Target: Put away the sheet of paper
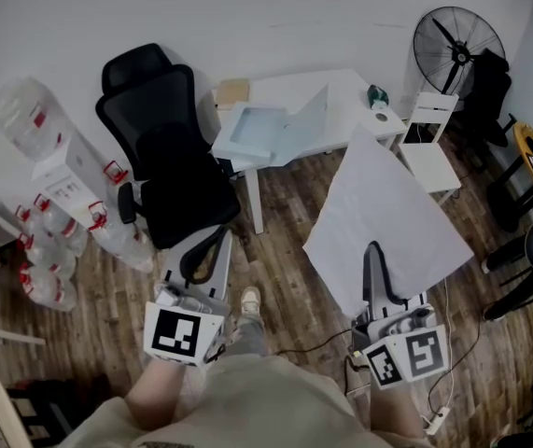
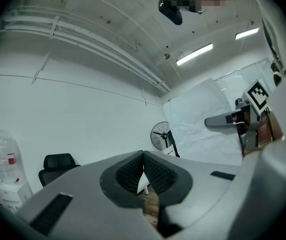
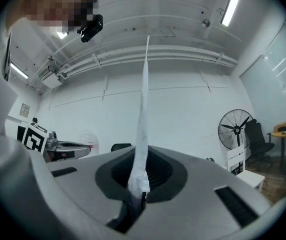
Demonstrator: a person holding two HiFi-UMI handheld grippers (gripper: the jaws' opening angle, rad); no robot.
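Note:
A large white sheet of paper (image 1: 387,217) hangs in the air over the wooden floor, held at its near edge by my right gripper (image 1: 372,250), which is shut on it. In the right gripper view the sheet of paper (image 3: 144,134) stands edge-on, rising straight up from between the jaws of the right gripper (image 3: 138,191). My left gripper (image 1: 212,241) is at the lower left, in front of the black chair, shut with nothing in it. In the left gripper view the left gripper (image 2: 143,159) has its jaws pressed together, and the sheet of paper (image 2: 198,119) shows at the right.
A white desk (image 1: 331,96) at the back carries an open light-blue box (image 1: 252,129). A black office chair (image 1: 168,147) stands left of it. A floor fan (image 1: 457,45) and a white chair (image 1: 429,143) are at the right. Water bottles (image 1: 51,241) are piled at the left.

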